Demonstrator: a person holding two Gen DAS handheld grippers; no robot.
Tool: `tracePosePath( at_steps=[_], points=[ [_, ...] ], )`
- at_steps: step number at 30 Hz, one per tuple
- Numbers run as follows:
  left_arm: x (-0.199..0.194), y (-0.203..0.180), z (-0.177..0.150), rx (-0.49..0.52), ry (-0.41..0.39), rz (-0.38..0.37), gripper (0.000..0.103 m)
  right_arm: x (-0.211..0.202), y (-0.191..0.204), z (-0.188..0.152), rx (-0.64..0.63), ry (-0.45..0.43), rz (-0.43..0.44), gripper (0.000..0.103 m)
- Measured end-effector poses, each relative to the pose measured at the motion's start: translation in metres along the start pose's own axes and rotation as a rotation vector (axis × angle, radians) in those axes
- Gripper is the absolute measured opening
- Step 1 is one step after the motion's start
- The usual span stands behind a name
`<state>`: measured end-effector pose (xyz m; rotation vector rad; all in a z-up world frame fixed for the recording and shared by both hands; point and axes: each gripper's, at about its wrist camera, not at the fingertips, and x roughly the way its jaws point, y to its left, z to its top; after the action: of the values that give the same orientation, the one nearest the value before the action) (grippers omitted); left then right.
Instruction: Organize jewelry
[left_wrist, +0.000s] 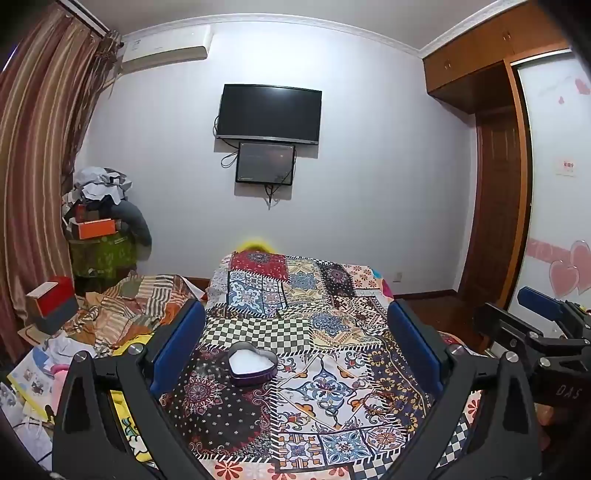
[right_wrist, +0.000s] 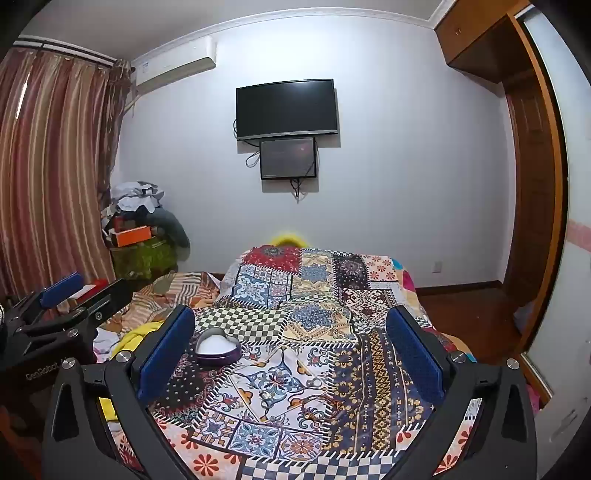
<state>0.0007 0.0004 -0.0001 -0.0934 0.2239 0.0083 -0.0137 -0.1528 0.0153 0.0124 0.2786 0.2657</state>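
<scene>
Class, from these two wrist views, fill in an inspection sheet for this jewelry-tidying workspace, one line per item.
Surface: patchwork bedspread, wrinkled.
Job's things: heart-shaped tin, open, white lining; thin necklace on the spread near the right gripper.
Clutter: boxes and papers left of the bed.
Grippers: left gripper and right gripper open, empty.
Cables: wires hanging below wall screens.
Surroundings: television, curtain, wardrobe.

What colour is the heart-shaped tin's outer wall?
Dark purple heart-shaped tin, white inside; clearest in left wrist view.

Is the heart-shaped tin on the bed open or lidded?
Open. The heart-shaped tin has no lid on; its white interior shows within the dark rim in both wrist views.
</scene>
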Motion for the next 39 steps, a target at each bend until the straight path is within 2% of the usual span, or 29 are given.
tracePosePath(
  at_steps=[8, 10, 39],
  points=[
    [0.009, -0.006, -0.001, 0.027, 0.001, 0.013, 0.099, 0.000, 0.000, 0.001, 0.006, -0.001, 0.002, 0.103],
    [-0.004, 0.002, -0.001, 0.023, -0.019, 0.008, 0.099, 0.000, 0.000, 0.001, 0.006, -0.001, 0.002, 0.103],
    [-0.001, -0.005, -0.004, 0.040, -0.021, 0.018, 0.099, 0.000, 0.001, 0.000, 0.004, 0.003, 0.002, 0.103]
  ],
)
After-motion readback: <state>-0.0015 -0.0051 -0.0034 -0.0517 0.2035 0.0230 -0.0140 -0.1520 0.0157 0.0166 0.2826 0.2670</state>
